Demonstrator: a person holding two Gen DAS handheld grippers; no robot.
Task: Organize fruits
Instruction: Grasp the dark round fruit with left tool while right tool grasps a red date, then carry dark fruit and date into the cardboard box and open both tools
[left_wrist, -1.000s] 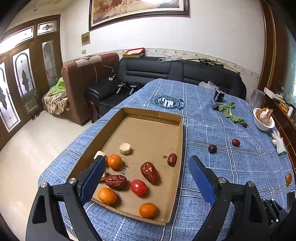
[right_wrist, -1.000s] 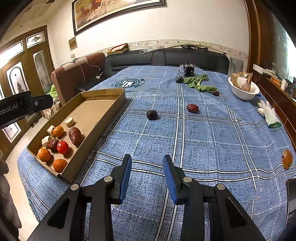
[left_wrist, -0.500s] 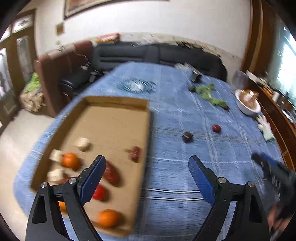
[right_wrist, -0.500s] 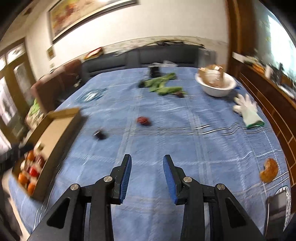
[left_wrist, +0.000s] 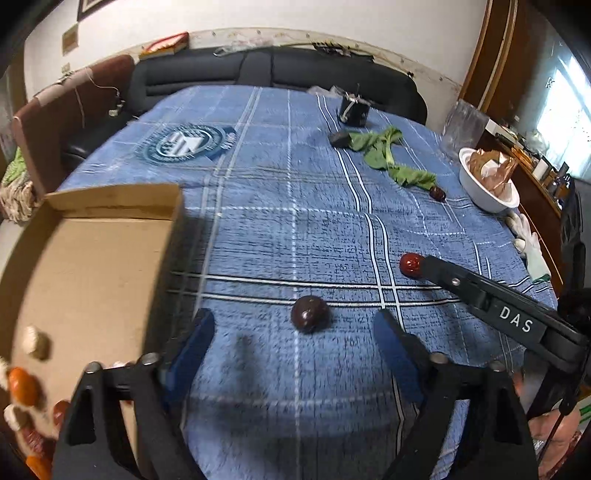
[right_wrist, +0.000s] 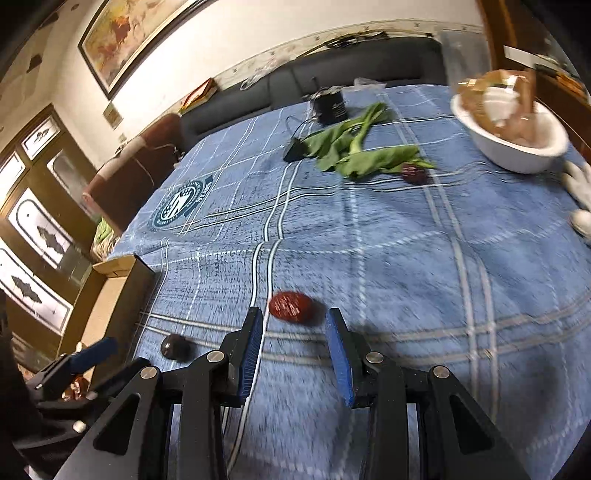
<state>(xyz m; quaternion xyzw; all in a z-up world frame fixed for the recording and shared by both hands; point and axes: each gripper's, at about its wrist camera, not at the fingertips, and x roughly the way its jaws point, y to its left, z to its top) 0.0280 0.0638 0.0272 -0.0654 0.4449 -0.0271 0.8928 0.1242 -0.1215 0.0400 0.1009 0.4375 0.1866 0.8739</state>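
A blue plaid cloth (left_wrist: 295, 229) with white lines and a round printed emblem (left_wrist: 186, 143) covers the tabletop, which stands in a living room with a black leather sofa (left_wrist: 273, 72) along the white back wall, a brown armchair (left_wrist: 48, 122) to the left, and a framed painting (right_wrist: 129, 37) high on the wall. The left hand-held gripper (left_wrist: 293, 350) hangs wide open and empty over the cloth, a dark round fruit (left_wrist: 309, 314) lying on the cloth just ahead of the gap between its blue fingers. The right hand-held gripper (right_wrist: 293, 349) is also open, holding nothing, with a wrinkled red date (right_wrist: 290, 306) on the cloth right at its fingertips (whether a pad touches it cannot be told). A shallow cardboard box (left_wrist: 88, 266) sits at the left edge of the tabletop, with an orange (left_wrist: 23, 384) and pale chunks (left_wrist: 35, 341) visible at its near end, blurred. Farther back lie leafy greens (right_wrist: 354, 147) with another dark date (right_wrist: 413, 171) touching their right tip, a small black device (right_wrist: 328, 103) beyond them, a white bowl (right_wrist: 517, 147) of brownish wrappers near the right edge, and a white glove (left_wrist: 528, 240) beside it. Dark wooden furniture lines the right side of the room.
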